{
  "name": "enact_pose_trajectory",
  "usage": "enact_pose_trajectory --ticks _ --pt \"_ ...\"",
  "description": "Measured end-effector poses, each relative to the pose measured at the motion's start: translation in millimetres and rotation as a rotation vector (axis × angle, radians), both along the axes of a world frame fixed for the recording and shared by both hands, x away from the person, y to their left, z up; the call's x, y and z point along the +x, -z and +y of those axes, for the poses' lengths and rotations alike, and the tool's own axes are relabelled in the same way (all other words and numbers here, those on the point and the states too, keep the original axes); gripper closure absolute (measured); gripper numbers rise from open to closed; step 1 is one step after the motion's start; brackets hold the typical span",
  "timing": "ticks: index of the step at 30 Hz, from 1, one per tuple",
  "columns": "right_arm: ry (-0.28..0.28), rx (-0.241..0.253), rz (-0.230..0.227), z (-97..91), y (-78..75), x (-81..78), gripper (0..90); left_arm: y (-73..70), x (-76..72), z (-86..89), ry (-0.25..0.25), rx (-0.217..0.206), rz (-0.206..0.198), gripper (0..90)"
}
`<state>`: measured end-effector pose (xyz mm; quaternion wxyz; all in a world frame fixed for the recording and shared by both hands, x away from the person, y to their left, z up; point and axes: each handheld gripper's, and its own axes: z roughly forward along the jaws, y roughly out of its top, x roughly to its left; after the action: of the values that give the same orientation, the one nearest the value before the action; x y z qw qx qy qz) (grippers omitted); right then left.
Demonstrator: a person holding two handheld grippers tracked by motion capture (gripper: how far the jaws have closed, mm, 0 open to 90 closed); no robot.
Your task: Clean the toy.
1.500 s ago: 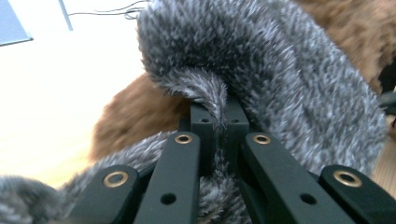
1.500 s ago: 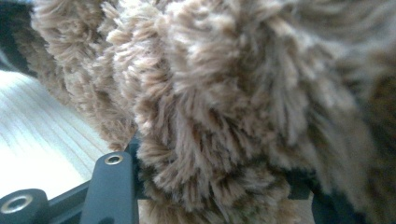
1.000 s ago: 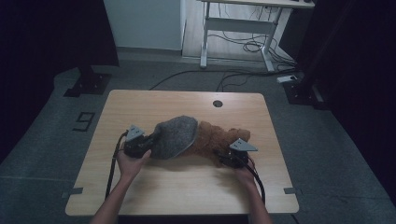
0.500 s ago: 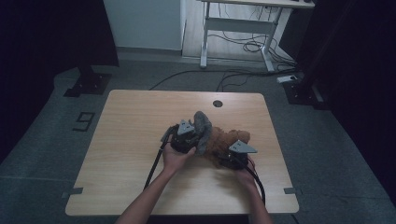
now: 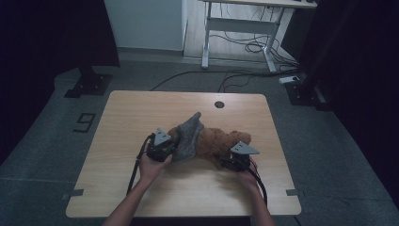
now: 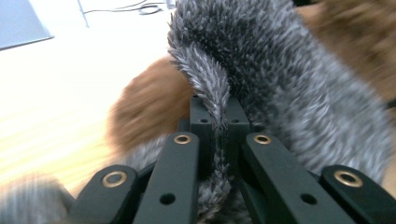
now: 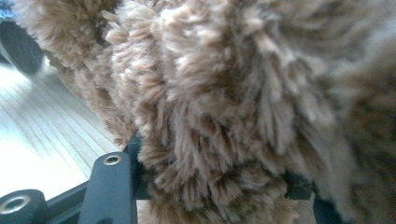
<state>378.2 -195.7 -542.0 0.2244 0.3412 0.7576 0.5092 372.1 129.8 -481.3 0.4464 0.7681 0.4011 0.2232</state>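
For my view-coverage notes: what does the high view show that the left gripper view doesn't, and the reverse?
High view alone: the whole wooden table, both hands, the right claw in the brown plush's right end, and the floor and desk frame behind. Left gripper view alone: the left claw shut on a narrow fold of the grey furry fabric, seen close up. Both: grey fabric lying over brown plush on the pale tabletop.
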Motion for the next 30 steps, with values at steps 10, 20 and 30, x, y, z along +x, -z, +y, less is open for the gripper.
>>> enact_pose_trajectory --ticks 10,20,30 --pt "0.001 0.014 0.005 -0.9 0.4 0.9 43.6 -11.5 2.9 33.3 -0.058 -0.093 0.011 85.9" --pt "0.000 0.012 0.004 -0.7 0.3 0.3 43.7 -73.8 -20.3 -68.8 0.228 -0.160 -0.095 85.7" --pt "0.003 0.003 -0.001 0.1 0.6 -1.1 43.7 -40.6 16.2 -154.3 0.252 -0.043 0.039 85.3"
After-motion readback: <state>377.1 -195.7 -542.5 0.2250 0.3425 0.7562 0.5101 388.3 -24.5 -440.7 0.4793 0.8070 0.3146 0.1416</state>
